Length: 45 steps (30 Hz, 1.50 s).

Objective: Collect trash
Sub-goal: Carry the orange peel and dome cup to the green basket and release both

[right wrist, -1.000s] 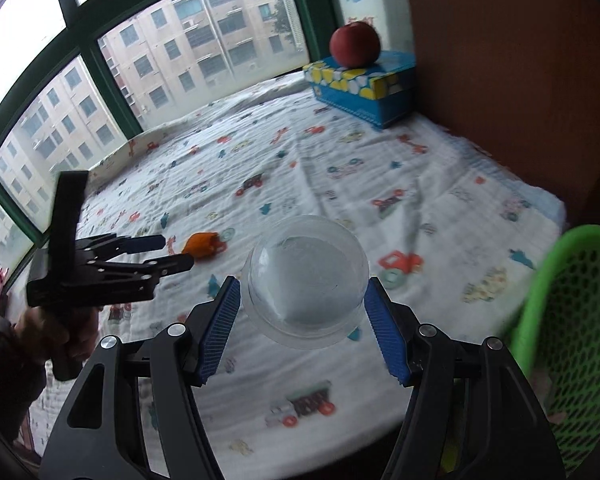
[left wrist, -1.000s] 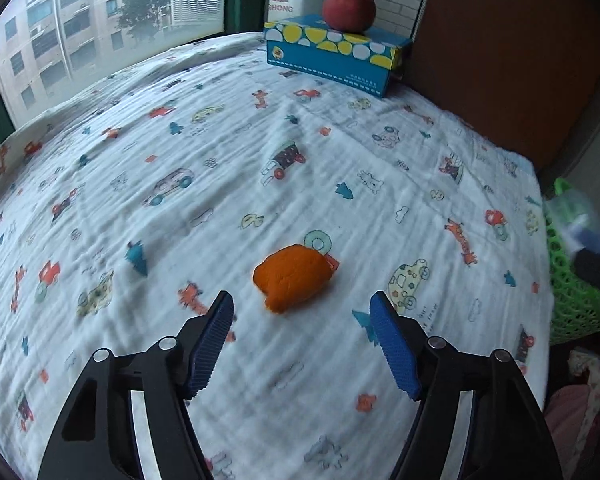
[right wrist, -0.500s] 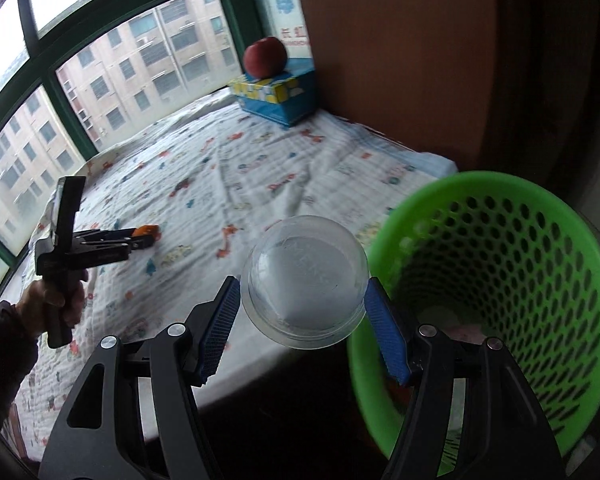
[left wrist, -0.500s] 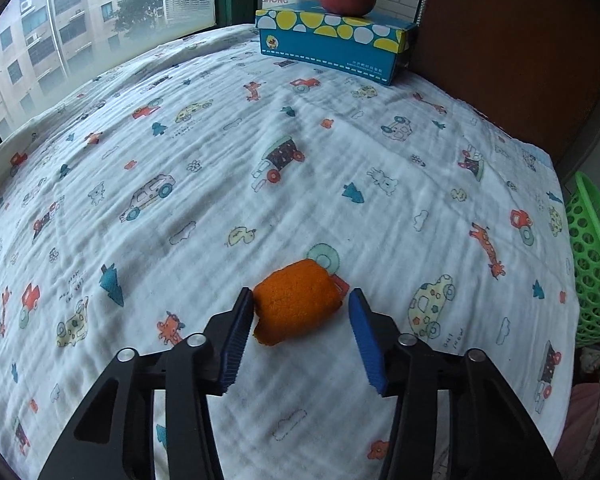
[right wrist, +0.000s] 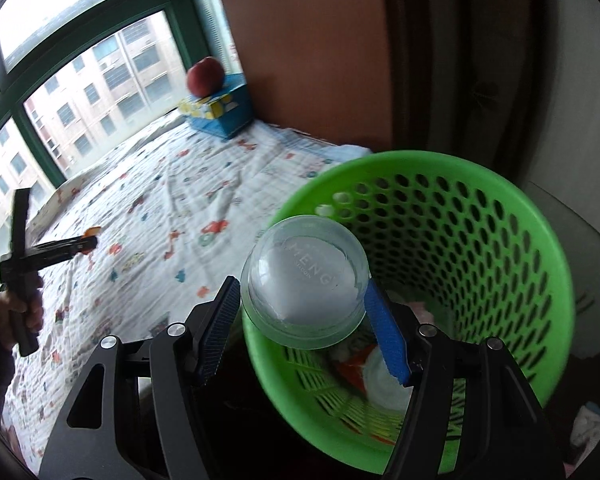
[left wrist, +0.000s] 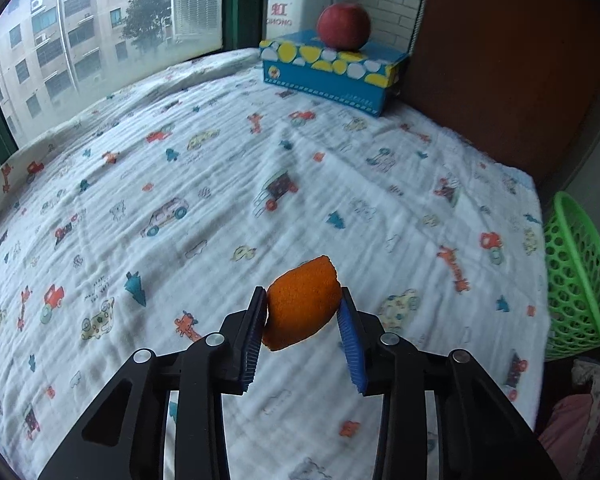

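Observation:
My left gripper point(left wrist: 302, 320) is shut on an orange peel point(left wrist: 302, 304) and holds it a little above the printed bedsheet point(left wrist: 220, 184). My right gripper point(right wrist: 304, 312) is shut on a clear plastic bottle point(right wrist: 305, 285), seen bottom-on, held over the near rim of the green mesh basket point(right wrist: 480, 248). White and orange trash point(right wrist: 364, 368) lies in the basket's bottom. The basket also shows at the right edge of the left wrist view point(left wrist: 576, 276). The left gripper with the peel shows far left in the right wrist view point(right wrist: 56, 248).
A blue tissue box point(left wrist: 332, 70) with a red apple point(left wrist: 343, 26) on top stands at the bed's far corner beside a brown board point(left wrist: 500, 60). Windows run along the far side. The basket stands on the floor off the bed's right edge.
My left gripper closed on the orange peel and lifted it off the sheet. My right gripper carried the bottle from above the bed to over the green basket.

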Tool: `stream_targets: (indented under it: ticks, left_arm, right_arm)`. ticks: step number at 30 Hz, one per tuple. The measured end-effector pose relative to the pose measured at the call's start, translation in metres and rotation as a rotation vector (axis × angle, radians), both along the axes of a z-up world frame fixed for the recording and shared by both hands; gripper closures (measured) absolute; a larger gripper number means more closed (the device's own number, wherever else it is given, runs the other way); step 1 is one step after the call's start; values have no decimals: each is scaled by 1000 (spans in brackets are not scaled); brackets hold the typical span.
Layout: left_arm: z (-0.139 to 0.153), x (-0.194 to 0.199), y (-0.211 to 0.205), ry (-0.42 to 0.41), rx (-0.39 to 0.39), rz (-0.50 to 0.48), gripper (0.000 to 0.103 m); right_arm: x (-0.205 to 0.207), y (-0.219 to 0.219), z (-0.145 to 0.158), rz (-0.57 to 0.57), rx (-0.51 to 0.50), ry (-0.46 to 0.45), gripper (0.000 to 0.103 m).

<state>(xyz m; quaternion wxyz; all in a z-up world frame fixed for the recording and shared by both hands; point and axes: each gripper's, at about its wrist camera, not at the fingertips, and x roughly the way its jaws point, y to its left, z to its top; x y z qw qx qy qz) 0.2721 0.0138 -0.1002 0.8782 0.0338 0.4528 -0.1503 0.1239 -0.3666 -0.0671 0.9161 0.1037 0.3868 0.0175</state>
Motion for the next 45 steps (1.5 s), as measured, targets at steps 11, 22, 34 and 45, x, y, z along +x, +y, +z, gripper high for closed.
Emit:
stream_targets:
  ticks: [11,22,34,45]
  left_arm:
    - [53,-35,-60,-60,-73,-130,68]
    - [78,-60,-148,-72,-124,-271,68]
    - [78,-77,-237,-49,-145,-402,68]
    - [52,-90,-293,25,-118,-471,68]
  right_arm:
    - [-13,-34,-4,-77,-60,11,39]
    - [-18,-61,-10,-112,-74,17,37]
    - [-49,-88,-1,-165,-24,-31,30]
    - [-82,-92,8,-170,27,-82,25]
